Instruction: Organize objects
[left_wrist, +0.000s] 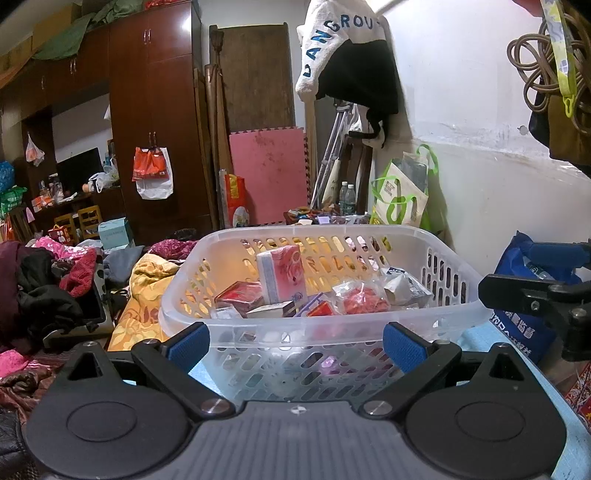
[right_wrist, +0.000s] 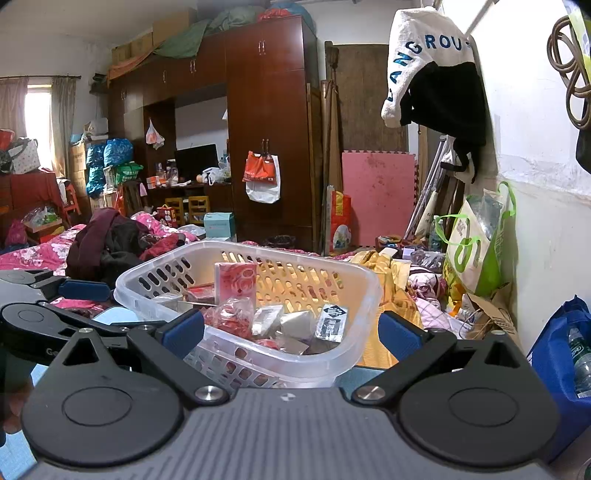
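- Basket (left_wrist: 317, 325) lies long axis across the left view, one corner toward the right gripper (right_wrist: 291, 334).
- Pink box (left_wrist: 282, 273) stands upright inside.
- Left gripper (left_wrist: 295, 347): jaws wide, empty; right likewise.

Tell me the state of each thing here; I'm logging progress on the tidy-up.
left gripper: open, empty, facing the basket.
right gripper: open, empty, at the basket's near corner.
basket: upright, partly filled with boxes and packets.
pink box: standing on end inside the basket.
wardrobe: doors shut, bags hanging on a handle.
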